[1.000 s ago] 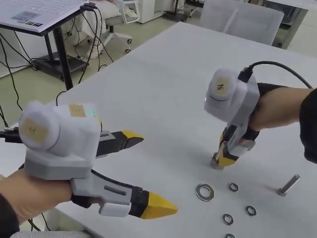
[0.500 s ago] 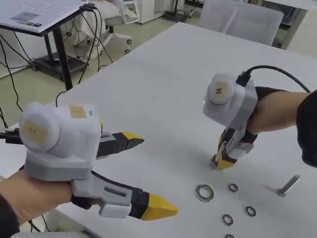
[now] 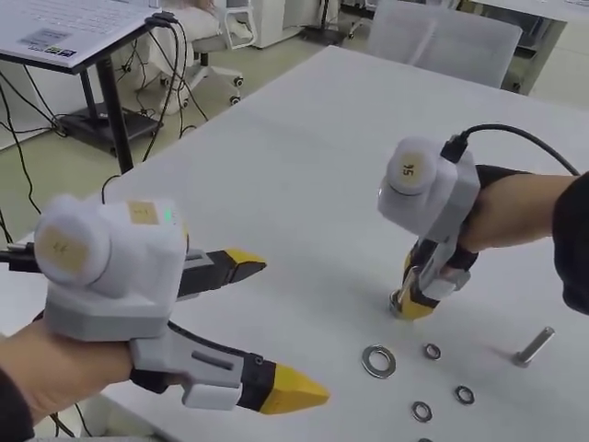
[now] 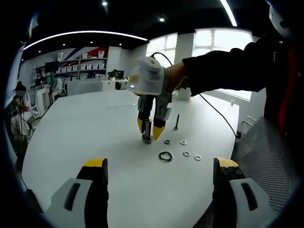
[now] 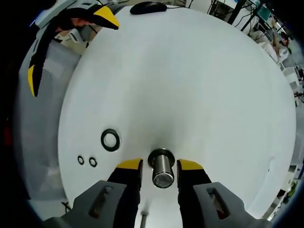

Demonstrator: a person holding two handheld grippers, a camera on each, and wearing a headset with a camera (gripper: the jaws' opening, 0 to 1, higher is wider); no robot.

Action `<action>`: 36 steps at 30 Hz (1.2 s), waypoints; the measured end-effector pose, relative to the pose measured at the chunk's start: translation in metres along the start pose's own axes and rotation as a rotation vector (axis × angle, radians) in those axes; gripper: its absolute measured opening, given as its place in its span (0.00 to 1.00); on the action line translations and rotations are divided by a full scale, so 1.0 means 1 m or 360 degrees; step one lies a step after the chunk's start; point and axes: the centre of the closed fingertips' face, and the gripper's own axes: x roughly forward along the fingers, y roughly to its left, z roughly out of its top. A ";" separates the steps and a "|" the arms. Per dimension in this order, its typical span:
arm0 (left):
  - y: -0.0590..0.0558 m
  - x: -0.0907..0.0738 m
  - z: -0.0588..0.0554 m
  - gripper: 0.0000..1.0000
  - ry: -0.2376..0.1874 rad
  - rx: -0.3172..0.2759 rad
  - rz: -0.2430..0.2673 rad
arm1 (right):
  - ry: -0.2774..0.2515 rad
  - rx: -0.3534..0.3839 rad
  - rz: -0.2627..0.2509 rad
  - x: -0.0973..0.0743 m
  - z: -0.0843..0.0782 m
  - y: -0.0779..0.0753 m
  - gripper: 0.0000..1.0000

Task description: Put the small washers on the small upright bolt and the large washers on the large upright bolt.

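Note:
The large bolt (image 5: 162, 173) stands head-down on the white table (image 3: 304, 138), and my right gripper (image 3: 412, 302) is shut on it from above. To its right the small bolt (image 3: 535, 345) lies flat. One large washer (image 3: 378, 360) lies flat just in front of the gripper, with three small washers (image 3: 432, 351) scattered beside it. My left gripper (image 3: 271, 327) hovers open over the near left of the table, holding nothing. In the left gripper view the right gripper (image 4: 148, 128) stands over the large washer (image 4: 166, 156) and several small washers (image 4: 183, 142).
The table's left edge runs diagonally, with floor below it, a desk (image 3: 64, 28) and hanging cables. A chair (image 3: 442, 41) stands beyond the far end. Bare tabletop lies between the two grippers and behind the large bolt.
The right gripper has sunk very slightly with the large bolt. The left gripper holds its place; the head view has shifted a little.

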 end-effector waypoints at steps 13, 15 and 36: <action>-0.003 0.003 0.004 0.92 -0.0001 0.0018 -0.0018 | -0.0015 0.0039 -0.0020 -0.009 -0.013 -0.002 0.43; -0.003 0.002 0.005 0.92 -0.0006 0.0020 -0.0018 | -0.0011 0.0045 -0.0019 -0.009 -0.016 -0.003 0.44; -0.009 0.002 0.017 0.92 -0.0029 0.0081 -0.0047 | -0.0020 0.0154 -0.0023 -0.027 -0.038 0.034 0.43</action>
